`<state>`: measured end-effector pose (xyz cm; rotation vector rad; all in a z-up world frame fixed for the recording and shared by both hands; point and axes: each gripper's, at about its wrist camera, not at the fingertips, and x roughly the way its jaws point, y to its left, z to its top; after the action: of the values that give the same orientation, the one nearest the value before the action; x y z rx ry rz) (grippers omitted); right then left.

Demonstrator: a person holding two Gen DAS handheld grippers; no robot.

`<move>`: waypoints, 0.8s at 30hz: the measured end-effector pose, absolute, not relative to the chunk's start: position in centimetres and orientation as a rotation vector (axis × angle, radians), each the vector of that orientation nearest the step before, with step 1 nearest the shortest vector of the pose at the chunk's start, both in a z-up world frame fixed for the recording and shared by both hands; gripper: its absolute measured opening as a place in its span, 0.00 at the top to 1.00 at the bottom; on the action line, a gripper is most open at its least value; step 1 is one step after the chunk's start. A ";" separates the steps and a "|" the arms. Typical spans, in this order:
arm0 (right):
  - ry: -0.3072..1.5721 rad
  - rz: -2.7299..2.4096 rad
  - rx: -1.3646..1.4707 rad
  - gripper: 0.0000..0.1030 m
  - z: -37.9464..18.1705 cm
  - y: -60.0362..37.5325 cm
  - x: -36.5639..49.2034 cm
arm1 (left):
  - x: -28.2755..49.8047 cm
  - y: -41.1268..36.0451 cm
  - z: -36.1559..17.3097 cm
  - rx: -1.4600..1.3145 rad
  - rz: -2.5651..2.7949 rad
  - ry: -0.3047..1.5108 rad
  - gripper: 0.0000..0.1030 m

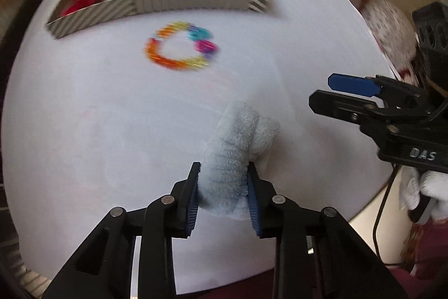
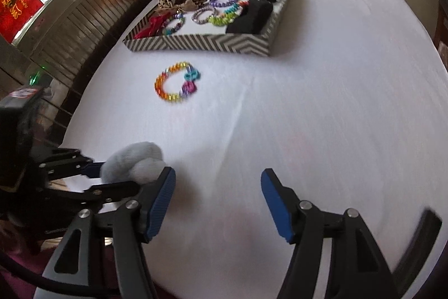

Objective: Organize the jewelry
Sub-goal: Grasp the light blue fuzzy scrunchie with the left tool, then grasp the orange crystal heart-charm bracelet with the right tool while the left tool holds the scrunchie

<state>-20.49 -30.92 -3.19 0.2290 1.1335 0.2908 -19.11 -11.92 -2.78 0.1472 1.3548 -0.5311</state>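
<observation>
Left gripper [image 1: 224, 184]: jaws clenched on a pale blue fluffy scrunchie [image 1: 238, 142], pads biting into its near end, the rest flopping forward onto the white table cover [image 1: 84, 131]. Judged reason for the end grip: soft pile compresses, so a pinch at one edge is enough to lift it clear for the carry.

Scrunchie looks plush, towel-like, folded over on itself in a thick loop; no hard parts visible. From the right wrist view it [image 2: 134, 163] sits at the near left of the table, bulging past the left fingers.

Middle of the table: a beaded bracelet [image 2: 176, 83] lies loose, orange and yellow beads with turquoise and magenta charms, well apart from the scrunchie and just short of the tray. Likely waiting its turn.

Far side: a chevron-patterned tray [image 2: 201, 44] already holds bracelets, purple coil ties, a red piece, a leopard-print piece and black items, grouped roughly by kind. The sorting appears well along.

Right gripper [image 2: 218, 203]: jaws released, nothing between the pads, hovering above bare cloth beside the left one. Probably kept free for the bracelet.
</observation>
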 end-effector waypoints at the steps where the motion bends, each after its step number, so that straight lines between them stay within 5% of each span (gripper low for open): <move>1: 1.126 0.294 0.223 0.41 -3.2 -30.5 -19.7 | -18.8 -11.5 -2.8 0.132 -0.514 1.353 0.93; 5: 1.108 0.317 0.189 0.55 -3.4 -28.3 -16.0 | -16.9 -8.6 -2.4 0.070 -0.448 1.341 0.93; 18: 1.150 0.394 -0.079 0.60 -5.6 -21.7 -6.7 | -13.1 -3.4 -2.1 -0.030 -0.331 1.342 0.93; 21: 1.142 0.419 -0.139 0.77 -6.0 -20.9 -6.4 | -12.6 -3.2 -2.3 -0.043 -0.323 1.348 0.93; 22: 1.146 0.418 -0.161 0.90 -6.0 -20.6 -6.3 | -12.4 -3.2 -2.3 -0.046 -0.321 1.349 0.93; 24: 1.146 0.424 -0.168 0.91 -6.0 -20.4 -6.1 | -12.0 -3.2 -2.4 -0.048 -0.318 1.351 0.93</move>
<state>-6.14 -20.43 -5.99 -0.1682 1.1459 0.4237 -11.98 -3.24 -2.44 -0.0484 1.3515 -0.3179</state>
